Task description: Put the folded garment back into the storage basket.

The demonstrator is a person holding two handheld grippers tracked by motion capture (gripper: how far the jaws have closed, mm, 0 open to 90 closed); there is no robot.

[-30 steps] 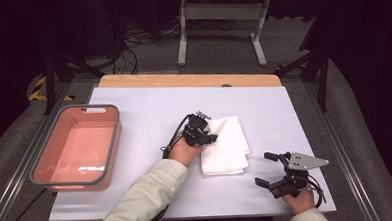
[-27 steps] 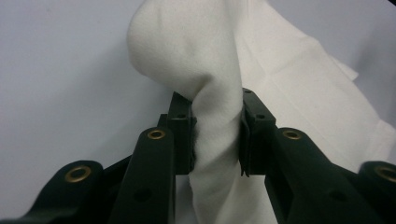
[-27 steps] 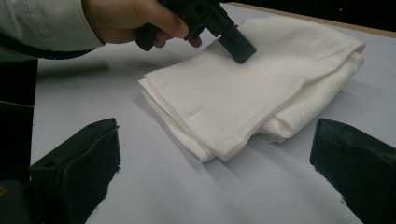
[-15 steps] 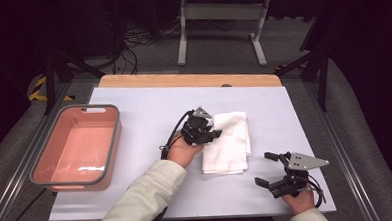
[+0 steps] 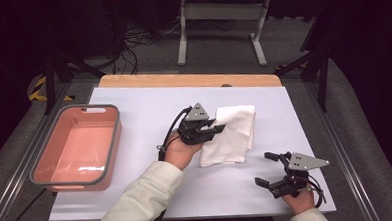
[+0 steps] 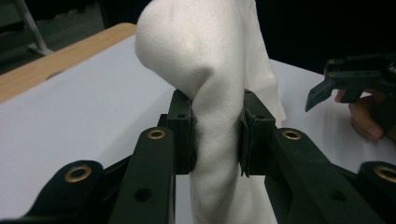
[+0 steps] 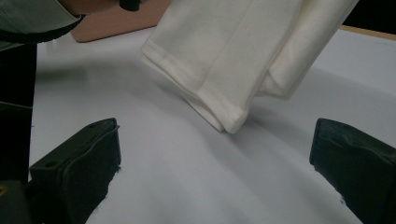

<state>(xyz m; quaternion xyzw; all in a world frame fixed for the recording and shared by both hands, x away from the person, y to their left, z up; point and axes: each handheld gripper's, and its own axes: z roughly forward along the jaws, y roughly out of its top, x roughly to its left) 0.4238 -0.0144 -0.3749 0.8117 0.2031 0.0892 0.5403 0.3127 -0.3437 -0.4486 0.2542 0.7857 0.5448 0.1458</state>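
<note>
A folded white cloth (image 5: pixel 232 134) hangs lifted over the middle of the white table (image 5: pixel 133 103). My left gripper (image 5: pixel 216 128) is shut on the cloth's left edge; in the left gripper view the cloth (image 6: pixel 217 93) is pinched between both jaws of that gripper (image 6: pixel 217 133) and bulges above them. My right gripper (image 5: pixel 269 170) stands open near the table's front right, apart from the cloth. In the right gripper view the cloth's hemmed corner (image 7: pixel 224 116) dangles off the table beyond my wide-open right gripper (image 7: pixel 215 158).
A pink plastic bin (image 5: pixel 78 145) with a grey rim stands at the table's left side. A wooden strip (image 5: pixel 182 80) runs along the far edge. Beyond it are a metal stand (image 5: pixel 220 19) and cables on the floor.
My left gripper has lifted the cloth off the table and drawn it slightly up and right. The right gripper has stayed where it was, open.
</note>
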